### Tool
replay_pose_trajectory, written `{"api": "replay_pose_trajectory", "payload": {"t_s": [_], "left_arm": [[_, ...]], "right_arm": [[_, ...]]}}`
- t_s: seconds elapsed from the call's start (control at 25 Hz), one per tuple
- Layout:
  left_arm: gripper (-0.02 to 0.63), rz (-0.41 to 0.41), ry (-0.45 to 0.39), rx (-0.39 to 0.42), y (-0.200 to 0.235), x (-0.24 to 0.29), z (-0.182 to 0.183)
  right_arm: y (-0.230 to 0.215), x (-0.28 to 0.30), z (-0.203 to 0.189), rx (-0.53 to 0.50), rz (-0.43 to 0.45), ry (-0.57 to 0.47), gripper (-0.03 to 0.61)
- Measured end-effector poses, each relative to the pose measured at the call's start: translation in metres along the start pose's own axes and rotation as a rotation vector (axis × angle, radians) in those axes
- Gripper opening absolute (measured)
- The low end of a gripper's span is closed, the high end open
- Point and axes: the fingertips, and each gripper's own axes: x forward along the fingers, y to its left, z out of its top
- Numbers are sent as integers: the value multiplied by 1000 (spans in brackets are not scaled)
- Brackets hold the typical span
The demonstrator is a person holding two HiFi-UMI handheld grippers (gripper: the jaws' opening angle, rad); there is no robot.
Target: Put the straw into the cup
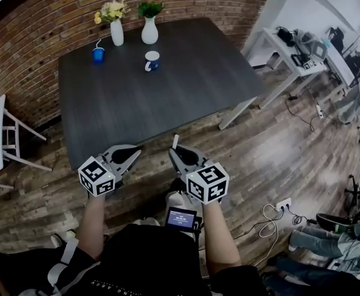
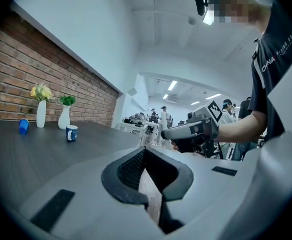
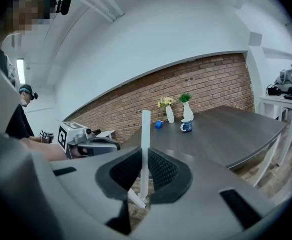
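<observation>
A white straw (image 1: 175, 142) stands upright between the pads of my right gripper (image 1: 175, 152), which is shut on it. In the right gripper view the straw (image 3: 145, 144) rises above the jaws. My left gripper (image 1: 132, 152) hovers beside it with its jaws together and nothing between them; its tips meet in the left gripper view (image 2: 144, 151). Both grippers are short of the dark table's near edge (image 1: 136, 147). Far across the table stand a blue cup (image 1: 98, 55) with a straw in it and a blue and white mug (image 1: 152, 61).
Two white vases (image 1: 117, 32) (image 1: 149, 31) with flowers and greenery stand at the table's far edge by a brick wall. A white chair (image 1: 0, 137) is at the left, a white desk (image 1: 291, 57) with equipment at the right. Cables and a socket strip (image 1: 283, 205) lie on the wooden floor.
</observation>
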Motion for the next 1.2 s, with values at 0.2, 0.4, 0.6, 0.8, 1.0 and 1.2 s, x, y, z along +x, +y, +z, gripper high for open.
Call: {"api": "replay_pose_trajectory", "payload": {"t_s": [0.2,0.4,0.6,0.8,1.0,1.2], "left_arm": [[3,27,12,5,30,31,6],[3,51,24,32,68,75,36],[3,86,21,30,93,122,59],[3,136,46,15,109,147,59],[3,184,116,29,126,149,48],[3,195,110,0,154,147,48]], "right_arm": [[-35,27,17,-13,42,-9,44],[-84,50,50,-29,83,-20,44],[-137,64,76,-30,127,-24,44],[-172,78,88,-36,181,-6,44],[-183,99,93,-20,217,-1,44],[-185,128,98,-10,237,16,44]]}}
